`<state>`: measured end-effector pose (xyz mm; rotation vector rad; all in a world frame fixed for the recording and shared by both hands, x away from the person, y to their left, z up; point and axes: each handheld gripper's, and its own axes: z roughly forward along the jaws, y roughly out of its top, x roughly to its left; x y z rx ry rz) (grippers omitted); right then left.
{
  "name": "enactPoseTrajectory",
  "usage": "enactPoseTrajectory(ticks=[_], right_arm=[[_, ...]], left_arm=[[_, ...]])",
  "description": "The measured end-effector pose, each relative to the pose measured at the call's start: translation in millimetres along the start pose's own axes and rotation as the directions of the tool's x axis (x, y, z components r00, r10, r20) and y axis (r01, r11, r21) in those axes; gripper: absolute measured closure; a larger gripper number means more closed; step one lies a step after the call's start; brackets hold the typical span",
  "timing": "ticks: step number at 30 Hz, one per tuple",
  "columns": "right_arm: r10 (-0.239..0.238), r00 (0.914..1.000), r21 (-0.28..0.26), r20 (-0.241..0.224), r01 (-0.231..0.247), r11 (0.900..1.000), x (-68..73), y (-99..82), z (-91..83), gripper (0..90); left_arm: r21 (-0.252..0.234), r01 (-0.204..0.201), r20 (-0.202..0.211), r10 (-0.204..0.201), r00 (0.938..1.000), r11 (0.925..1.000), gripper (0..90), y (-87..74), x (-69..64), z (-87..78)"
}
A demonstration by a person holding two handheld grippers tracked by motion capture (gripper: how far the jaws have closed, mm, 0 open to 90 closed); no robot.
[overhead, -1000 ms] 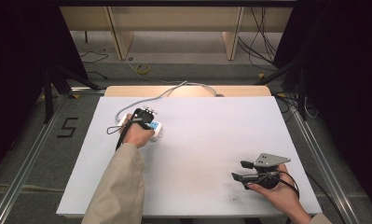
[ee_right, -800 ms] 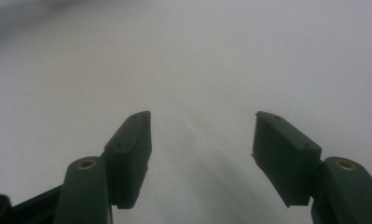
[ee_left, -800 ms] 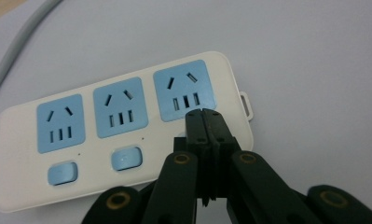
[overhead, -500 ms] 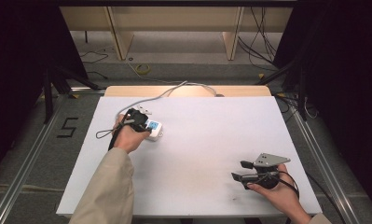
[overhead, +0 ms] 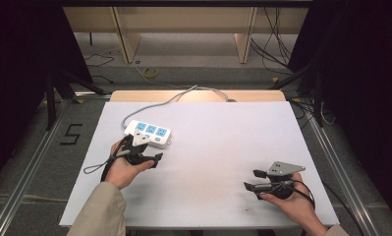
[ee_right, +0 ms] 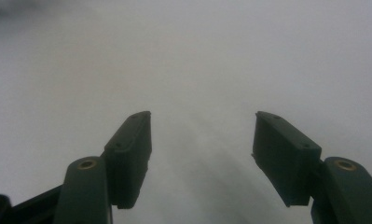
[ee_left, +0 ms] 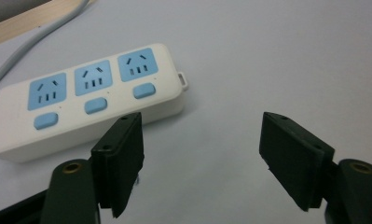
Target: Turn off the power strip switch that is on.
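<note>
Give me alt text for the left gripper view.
A white power strip with three blue sockets lies on the white table, just beyond the open left gripper, whose black jaws hold nothing. Its grey cord runs off to the upper left.

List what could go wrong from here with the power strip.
The power strip lies free on the table, so its grey cable, trailing off the far edge, may drag it. The left gripper, whose jaws have just been opening, is empty beside the strip; a careless sweep could knock it.
</note>
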<state>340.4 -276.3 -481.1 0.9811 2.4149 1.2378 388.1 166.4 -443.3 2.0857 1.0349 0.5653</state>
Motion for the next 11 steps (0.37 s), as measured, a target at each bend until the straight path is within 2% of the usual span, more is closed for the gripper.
enactPoseTrajectory(ticks=[3,7,9,11], right_arm=[[-0.002,1.0000,0.004,-0.001,0.002,1.0000,-0.2,-0.2,0.1,38.2],[-0.001,1.0000,0.006,-0.001,0.001,1.0000,0.2,-0.1,0.4,38.2],[-0.002,1.0000,0.004,-0.001,0.002,1.0000,0.7,0.3,0.1,38.2],[-0.001,1.0000,0.002,0.001,0.001,1.0000,0.8,0.4,-0.5,38.2]], left_arm=[[-0.030,0.005,0.006,-0.005,1.0000,0.9995,28.9,-15.2,-11.4,-5.5],[-0.042,0.000,0.006,0.001,1.0000,0.9991,27.9,-33.6,-24.4,-7.3],[-0.031,-0.022,0.001,0.022,0.9998,0.9993,27.0,-37.4,-26.7,-8.8],[-0.043,-0.009,-0.007,0.009,0.9999,0.9990,26.1,-39.4,-27.7,-10.6]])
